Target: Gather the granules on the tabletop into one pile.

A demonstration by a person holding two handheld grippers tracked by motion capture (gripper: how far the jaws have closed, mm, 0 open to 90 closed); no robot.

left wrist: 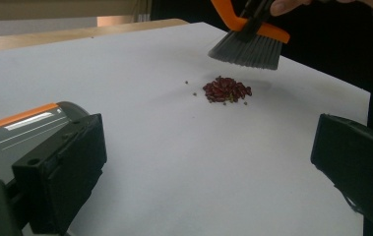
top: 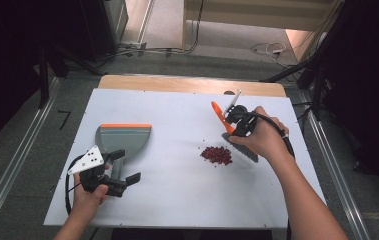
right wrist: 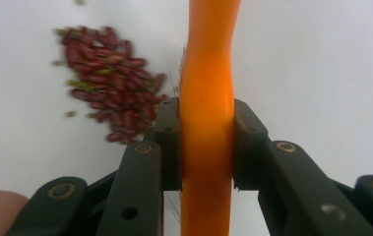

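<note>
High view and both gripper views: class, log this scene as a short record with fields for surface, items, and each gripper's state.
surface: white table
beans: red pile of beans, beside the brush bristles
brush: orange brush, held above the table
dustpan: grey dustpan with orange edge, resting flat
left gripper: jaws open, by the dustpan handle
right gripper: jaws shut on the brush handle

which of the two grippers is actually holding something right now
The right gripper: its jaws are clamped on the brush's orange handle, near the beans. The left gripper stands open beside the dustpan.
</note>
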